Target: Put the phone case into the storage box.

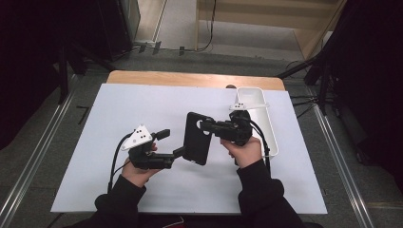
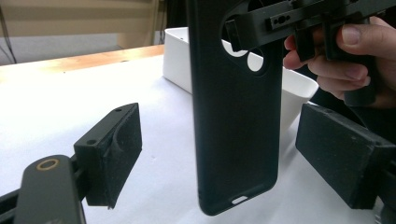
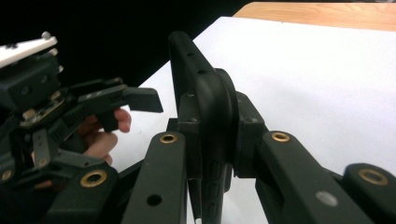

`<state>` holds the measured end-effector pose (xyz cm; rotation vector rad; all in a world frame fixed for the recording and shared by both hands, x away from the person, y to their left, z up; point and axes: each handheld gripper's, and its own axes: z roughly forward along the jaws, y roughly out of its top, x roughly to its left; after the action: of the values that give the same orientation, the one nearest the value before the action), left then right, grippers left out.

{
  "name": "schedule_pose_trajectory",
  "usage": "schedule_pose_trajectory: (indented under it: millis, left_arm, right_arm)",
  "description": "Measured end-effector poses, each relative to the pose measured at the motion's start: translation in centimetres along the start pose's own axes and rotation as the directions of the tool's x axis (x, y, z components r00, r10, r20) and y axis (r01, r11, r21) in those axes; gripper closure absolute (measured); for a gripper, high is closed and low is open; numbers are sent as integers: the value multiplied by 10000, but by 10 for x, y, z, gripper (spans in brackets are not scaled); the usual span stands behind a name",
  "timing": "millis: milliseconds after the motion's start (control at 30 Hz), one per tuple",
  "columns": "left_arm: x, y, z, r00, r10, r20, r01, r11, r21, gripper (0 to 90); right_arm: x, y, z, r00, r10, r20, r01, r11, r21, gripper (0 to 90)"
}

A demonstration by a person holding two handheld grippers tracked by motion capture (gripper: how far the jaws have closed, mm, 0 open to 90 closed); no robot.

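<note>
Black phone case (image 1: 197, 137) is held up off the desk (image 1: 142, 109), roughly at the middle of the white sheet, between the two hands. Right gripper (image 1: 205, 126) is clamped on the case near its upper end, at the camera cut-out; in the right gripper view both pads press flat against the case (image 3: 205, 98) from either side, with the case edge-on and upright between them. Right hand (image 1: 244, 149) wraps the gripper body from below. Left gripper (image 1: 172, 142) sits at the left of the case, jaws spread wide: in the left gripper view one pad (image 2: 114, 149) stands well off to the left of the case (image 2: 238, 121) and the other pad (image 2: 343, 156) off to the right, neither touching it. The lower end of the case, with its small port slot, hangs between those two pads and above the white surface. Case back faces the left gripper camera; the round camera opening is at the top, where the right gripper (image 2: 299, 21) bites on it. Left hand (image 1: 138, 168) holds its gripper low, near the front of the desk. White tray (image 1: 266, 118) lies on the right side of the desk, behind the right hand, just beside the case in the left gripper view (image 2: 182, 60). A wooden desk edge (image 1: 190, 78) shows beyond the white sheet.
</note>
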<state>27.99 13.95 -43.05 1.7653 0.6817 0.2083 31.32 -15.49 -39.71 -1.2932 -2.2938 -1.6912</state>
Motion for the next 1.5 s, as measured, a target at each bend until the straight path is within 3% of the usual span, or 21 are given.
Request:
schedule_pose_trajectory:
  millis: [100,267,433,633,900,967,1133,1500]
  left_arm:
    - [3,2,-1,9991,55,426,-62,9998,175,144]
    - [6,4,-3,9981,140,606,-161,9993,334,144]
    - [10,8,-3,9935,227,1114,-298,9976,622,145]
    - [12,12,-4,9866,379,1589,-523,9948,876,145]
    - [13,20,0,9760,559,2105,-764,9930,905,148]
    - [14,21,-1,9745,644,2151,-845,9927,858,205]
    - [16,22,0,9673,447,2496,-697,9933,919,205]
    - [19,27,-5,9647,512,2584,-729,9945,750,206]
  right_arm:
    - [0,0,-2,9991,-402,-136,403,9992,67,756]
    - [4,-1,-2,9925,-1145,-428,1153,9932,171,756]
    - [7,-2,1,9835,-1592,-863,1630,9858,393,756]
    - [5,-4,2,9753,-1786,-1302,1890,9793,724,755]
    - [4,-4,1,9659,-1952,-1703,2105,9746,765,756]
    - [4,-4,2,9630,-2000,-1807,2162,9735,746,756]
    - [3,-5,4,9565,-2090,-2035,2297,9697,835,756]
    - [10,-8,10,9391,-2401,-2457,2712,9572,1012,756]
